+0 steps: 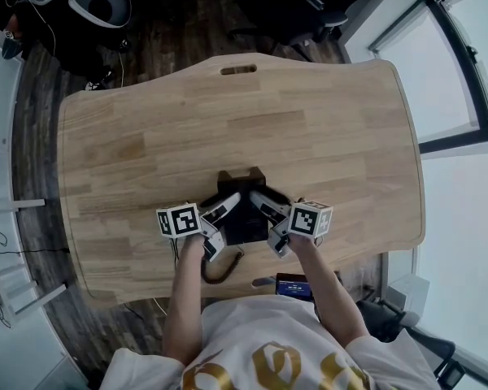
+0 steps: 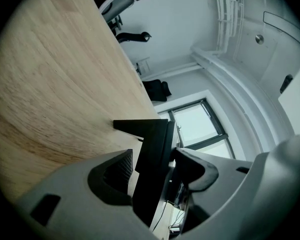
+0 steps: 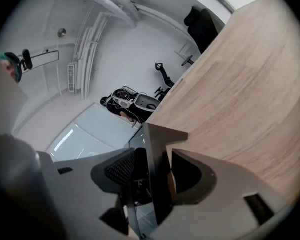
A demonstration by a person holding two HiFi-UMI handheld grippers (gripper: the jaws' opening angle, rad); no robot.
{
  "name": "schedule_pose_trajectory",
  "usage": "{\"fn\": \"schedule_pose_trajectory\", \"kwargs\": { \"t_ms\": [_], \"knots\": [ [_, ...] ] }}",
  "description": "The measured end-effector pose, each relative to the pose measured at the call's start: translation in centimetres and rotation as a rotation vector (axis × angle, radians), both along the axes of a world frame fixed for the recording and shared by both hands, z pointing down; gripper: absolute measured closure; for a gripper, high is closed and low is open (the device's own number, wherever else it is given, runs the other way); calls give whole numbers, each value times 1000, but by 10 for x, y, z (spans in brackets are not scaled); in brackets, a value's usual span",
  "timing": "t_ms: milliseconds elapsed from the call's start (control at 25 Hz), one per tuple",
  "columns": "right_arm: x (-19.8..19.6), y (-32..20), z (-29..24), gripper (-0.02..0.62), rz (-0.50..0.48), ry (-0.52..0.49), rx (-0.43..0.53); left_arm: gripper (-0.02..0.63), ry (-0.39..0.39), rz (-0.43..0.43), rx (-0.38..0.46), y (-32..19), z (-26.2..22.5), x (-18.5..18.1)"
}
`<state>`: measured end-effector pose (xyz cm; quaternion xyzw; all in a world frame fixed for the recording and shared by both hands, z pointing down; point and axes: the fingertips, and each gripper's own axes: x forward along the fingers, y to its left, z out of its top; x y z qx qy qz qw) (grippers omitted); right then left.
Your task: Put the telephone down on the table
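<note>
On table (image 1: 309,120), near edge | telephone (image 1: 244,218), cord (image 1: 225,272) curled | left gripper (image 1: 224,207) slack around it | right gripper (image 1: 264,205) clamped

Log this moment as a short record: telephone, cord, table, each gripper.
telephone: black telephone, appears to rest on the table, between both grippers
table: wooden table; the telephone sits near the person's edge
cord: coiled cord trails toward that edge
left gripper: left gripper, jaws apart around the telephone's side panel
right gripper: right gripper, jaws around the opposite panel; pressing or not, unclear
</note>
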<state>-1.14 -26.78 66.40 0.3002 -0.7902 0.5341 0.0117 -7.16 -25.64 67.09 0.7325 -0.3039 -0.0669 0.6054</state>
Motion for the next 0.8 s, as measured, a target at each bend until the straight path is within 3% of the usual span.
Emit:
{"fn": "schedule_pose_trajectory", "kwargs": {
  "t_ms": [240, 400, 560, 800],
  "knots": [
    [2, -1, -6, 388, -41, 162, 106, 345, -153, -20, 17, 0, -1, -7],
    [14, 3, -8, 388, 8, 238, 137, 331, -255, -34, 23, 1, -3, -9],
    [24, 6, -12, 390, 55, 261, 144, 331, -348, -41, 56, 0, -10, -16],
    [25, 12, -26, 400, 62, 266, 162, 331, -391, -122, 158, -6, -42, -35]
  ]
}}
